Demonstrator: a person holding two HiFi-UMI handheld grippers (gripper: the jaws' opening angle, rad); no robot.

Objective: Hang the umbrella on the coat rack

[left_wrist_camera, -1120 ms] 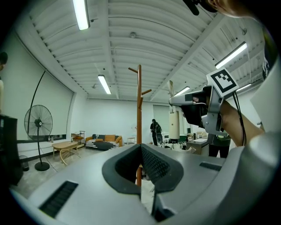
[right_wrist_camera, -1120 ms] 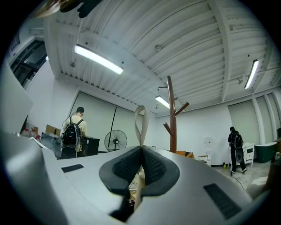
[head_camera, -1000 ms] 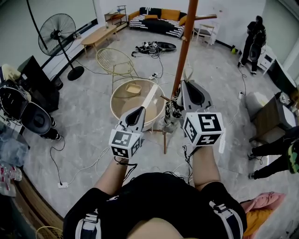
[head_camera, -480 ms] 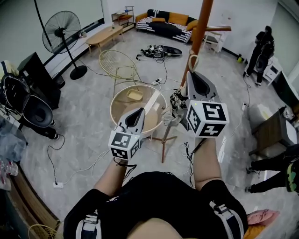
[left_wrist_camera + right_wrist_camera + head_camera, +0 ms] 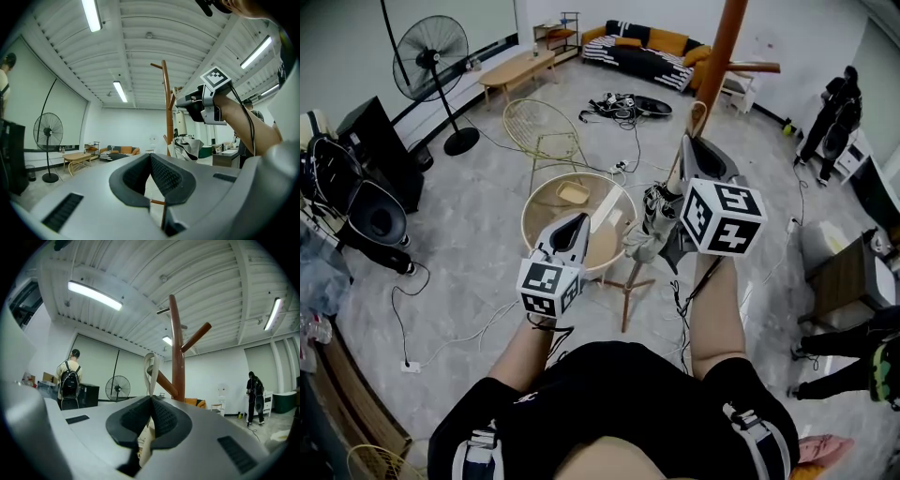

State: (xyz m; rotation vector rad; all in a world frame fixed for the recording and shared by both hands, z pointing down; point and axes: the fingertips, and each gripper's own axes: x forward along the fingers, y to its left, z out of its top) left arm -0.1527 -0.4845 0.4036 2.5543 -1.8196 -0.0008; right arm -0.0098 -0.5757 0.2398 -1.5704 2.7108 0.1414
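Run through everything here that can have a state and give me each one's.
right gripper, shut on the umbrella's strap loop.
left gripper, shut, nothing between its jaws.
umbrella, folded, dangling under the right gripper, not yet on the rack.
coat rack, standing upright.
fan, upright; spinning or not, cannot tell.

I can read no words, numbers or brands anywhere; the left gripper (image 5: 580, 218) and right gripper (image 5: 692, 141) carry only coded square markers.
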